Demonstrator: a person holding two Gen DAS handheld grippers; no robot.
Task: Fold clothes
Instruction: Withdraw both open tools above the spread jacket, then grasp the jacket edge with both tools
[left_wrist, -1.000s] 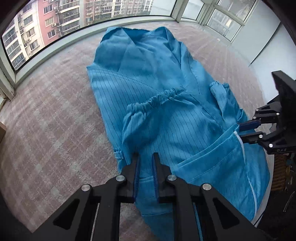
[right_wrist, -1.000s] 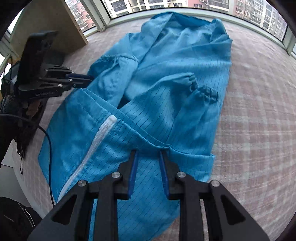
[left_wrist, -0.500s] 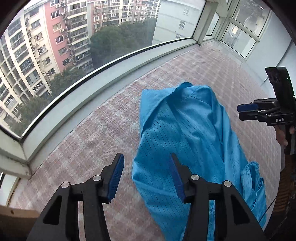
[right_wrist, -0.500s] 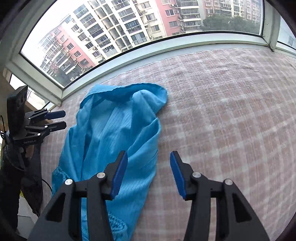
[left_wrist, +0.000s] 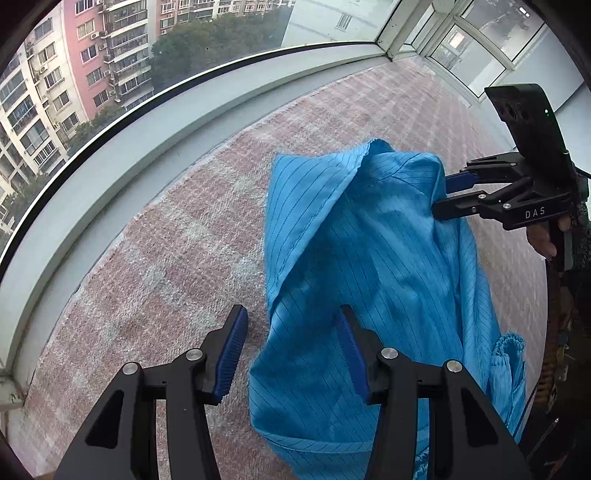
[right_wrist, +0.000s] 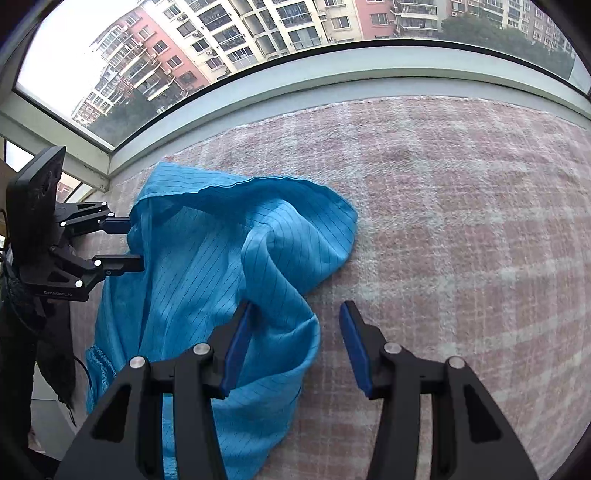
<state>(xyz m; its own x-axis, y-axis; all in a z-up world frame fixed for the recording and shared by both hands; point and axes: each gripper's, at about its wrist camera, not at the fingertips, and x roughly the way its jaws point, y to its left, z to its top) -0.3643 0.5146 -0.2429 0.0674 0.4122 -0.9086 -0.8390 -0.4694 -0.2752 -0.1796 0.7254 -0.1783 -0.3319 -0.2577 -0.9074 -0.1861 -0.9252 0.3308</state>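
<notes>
A blue pinstriped garment (left_wrist: 369, 258) lies folded over on the pink checked cover, its top layer loose and rumpled. In the left wrist view my left gripper (left_wrist: 291, 343) stands open above the garment's left edge, pads clear of the cloth. My right gripper (left_wrist: 443, 199) shows at the right, open at the garment's far right corner. In the right wrist view the right gripper (right_wrist: 295, 325) is open over the garment's (right_wrist: 207, 266) right edge, with a fold of cloth beside its left finger. The left gripper (right_wrist: 129, 243) appears at the left, open against the cloth. An elastic cuff (left_wrist: 509, 343) pokes out near the table's side.
The pink checked cover (left_wrist: 166, 258) runs up to a pale window ledge (left_wrist: 147, 140) with glass behind it. A person's hand (left_wrist: 543, 240) holds the right gripper's handle. Dark clutter and a cable (right_wrist: 55, 369) hang past the cover's left side.
Both grippers were shut on the garment's near hem, carried it toward the window end and opened, letting it drop there. Since half a second ago they edged a little further forward.
</notes>
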